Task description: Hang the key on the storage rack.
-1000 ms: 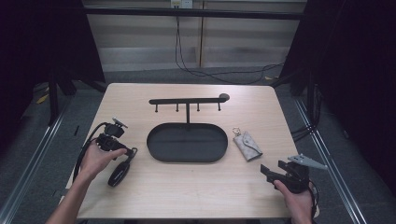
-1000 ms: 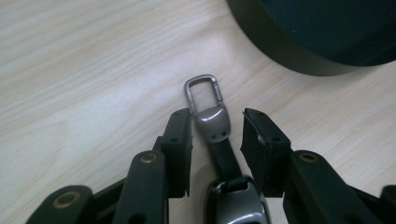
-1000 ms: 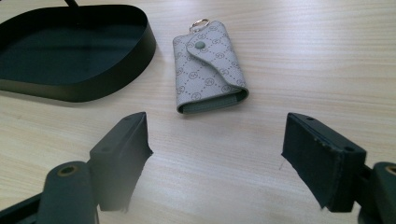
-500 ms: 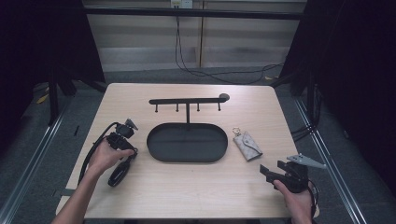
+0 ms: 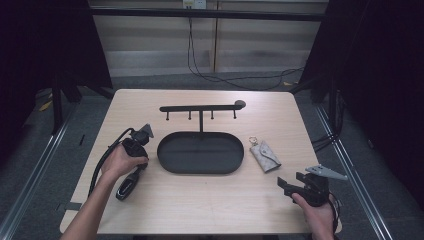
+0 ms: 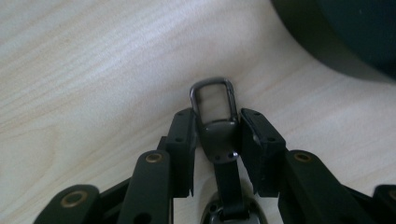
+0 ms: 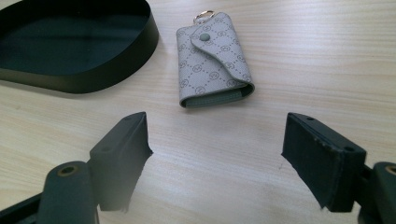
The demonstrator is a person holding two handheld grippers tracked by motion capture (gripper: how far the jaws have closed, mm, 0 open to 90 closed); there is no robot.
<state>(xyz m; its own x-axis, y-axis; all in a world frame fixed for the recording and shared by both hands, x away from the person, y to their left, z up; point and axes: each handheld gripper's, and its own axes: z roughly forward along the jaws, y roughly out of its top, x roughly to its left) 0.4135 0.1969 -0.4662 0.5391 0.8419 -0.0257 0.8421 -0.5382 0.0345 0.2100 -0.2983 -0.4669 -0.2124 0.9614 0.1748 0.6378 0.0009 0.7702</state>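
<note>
Pale wood table (image 5: 210, 200) amid dark surroundings; left jaws clamping a metal clasp (image 6: 215, 126), right jaws wide.

No word, number or brand name can be read anywhere. The only sign-like marking is on the grey key pouch (image 7: 214, 60), which lies on the table (image 7: 289, 56) just ahead of the right tool (image 7: 217, 154), between the lines of its spread pads: its cover carries a repeating printed pattern of small round emblems and tiny dots, monogram-like, but too small to make out as letters. The dark metal clip (image 6: 215, 123) between the pads of the left tool (image 6: 217, 140) bears no lettering, only plain rivets.
</note>
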